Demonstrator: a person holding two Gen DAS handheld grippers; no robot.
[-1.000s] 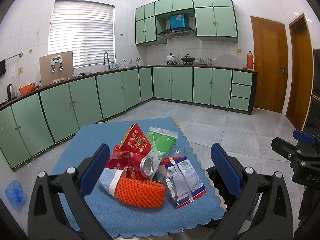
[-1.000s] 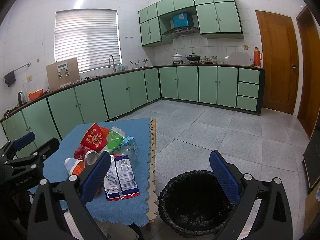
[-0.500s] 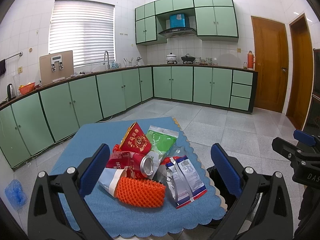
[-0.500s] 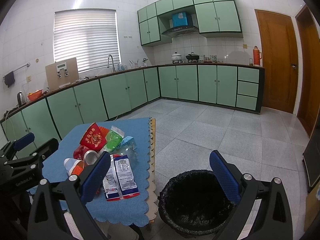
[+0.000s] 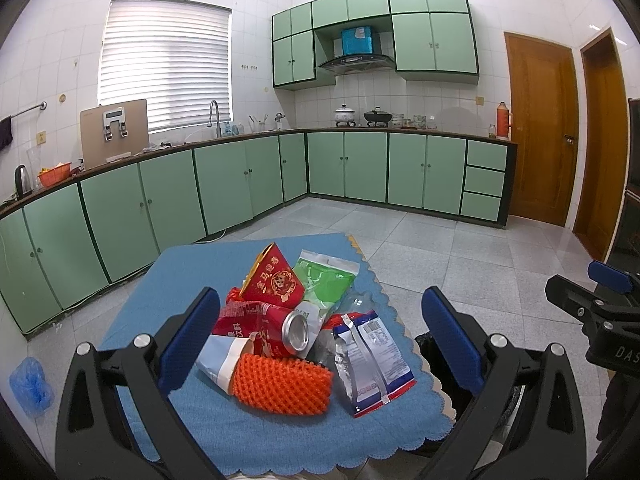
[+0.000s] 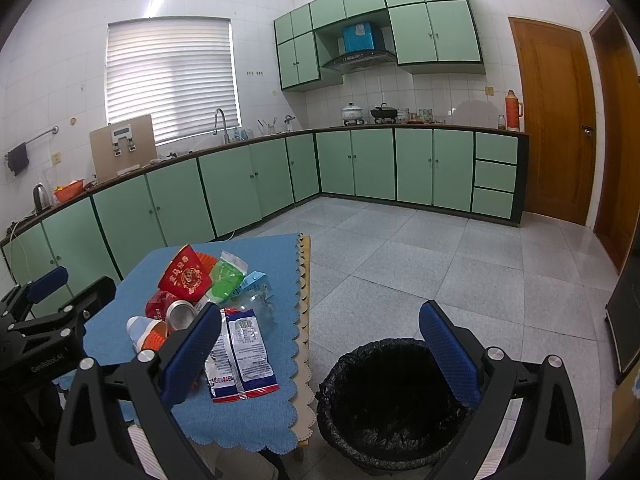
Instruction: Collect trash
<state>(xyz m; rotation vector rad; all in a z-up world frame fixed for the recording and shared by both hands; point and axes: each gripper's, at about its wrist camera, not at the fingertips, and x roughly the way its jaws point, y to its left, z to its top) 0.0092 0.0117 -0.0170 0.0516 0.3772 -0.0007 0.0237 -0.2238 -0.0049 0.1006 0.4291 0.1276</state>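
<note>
A pile of trash lies on a blue-clothed table (image 5: 132, 320): a red paper cup (image 5: 276, 280), a green bag (image 5: 320, 280), a red drink can (image 5: 276, 330), an orange foam net (image 5: 282, 384), a white and blue paper cup (image 5: 218, 362) and a silver snack packet (image 5: 370, 360). My left gripper (image 5: 320, 340) is open and empty, above the table's near side. My right gripper (image 6: 320, 354) is open and empty, above the gap between the table (image 6: 272, 424) and a black-lined bin (image 6: 390, 400). The packet (image 6: 242, 354) lies by its left finger.
The bin stands on the tiled floor right of the table. Green cabinets (image 6: 248, 184) line the left and far walls. Wooden doors (image 6: 556, 120) are at the right. A blue bag (image 5: 30, 384) lies on the floor at the left.
</note>
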